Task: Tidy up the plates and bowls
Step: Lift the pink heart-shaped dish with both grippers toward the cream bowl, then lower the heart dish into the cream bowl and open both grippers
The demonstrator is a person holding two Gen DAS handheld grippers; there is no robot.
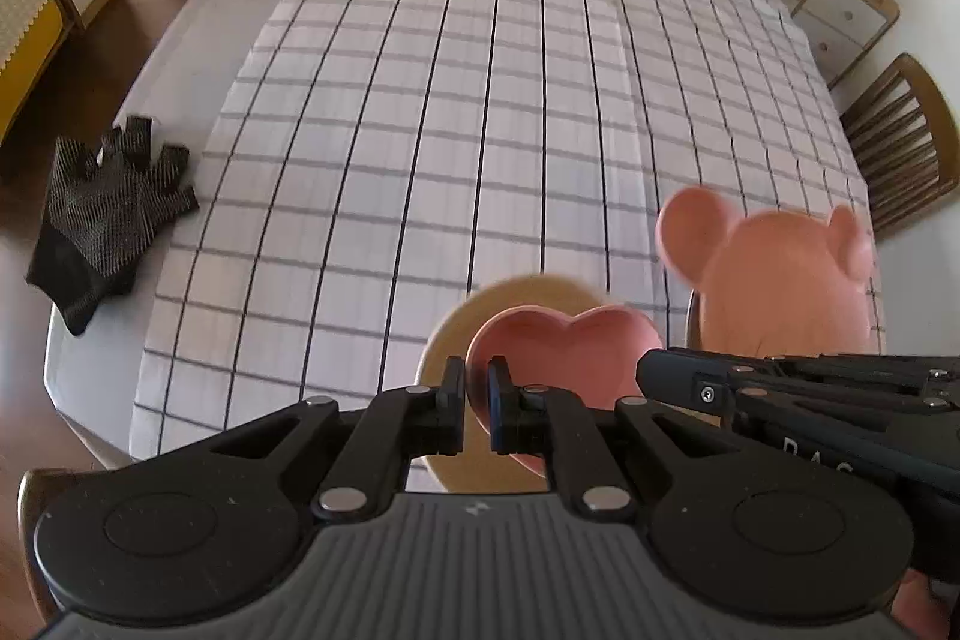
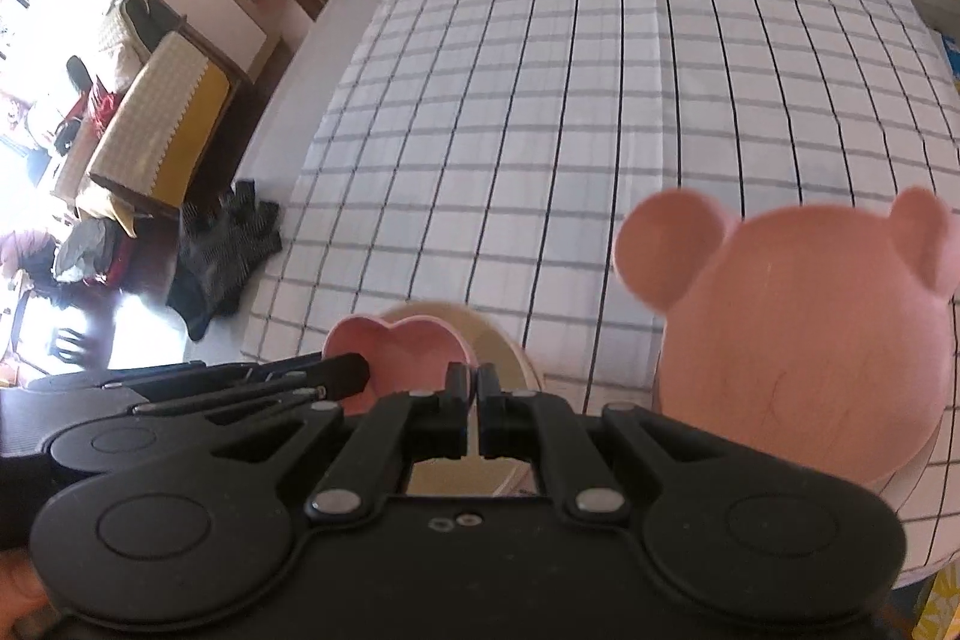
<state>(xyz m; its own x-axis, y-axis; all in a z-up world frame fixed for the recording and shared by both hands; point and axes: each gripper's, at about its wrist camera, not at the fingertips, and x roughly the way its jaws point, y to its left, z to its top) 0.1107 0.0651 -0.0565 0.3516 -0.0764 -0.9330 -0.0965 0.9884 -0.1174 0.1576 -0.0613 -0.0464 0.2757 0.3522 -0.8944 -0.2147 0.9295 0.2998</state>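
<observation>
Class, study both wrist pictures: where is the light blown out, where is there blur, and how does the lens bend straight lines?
Right wrist view: the window area at left is washed out white; the bear-shaped dish is soft at its edges. Left wrist view: lighting is even, though the bear-shaped dish is blurred here too. Both views: the tablecloth grid lines bow outward, typical fisheye distortion.

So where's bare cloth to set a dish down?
Free: the wide checked tablecloth ahead, between the black glove on the left edge and the bear-shaped plate on the right. Crowded: the near edge, with the heart bowl over the tan plate and both grippers beside it.
</observation>
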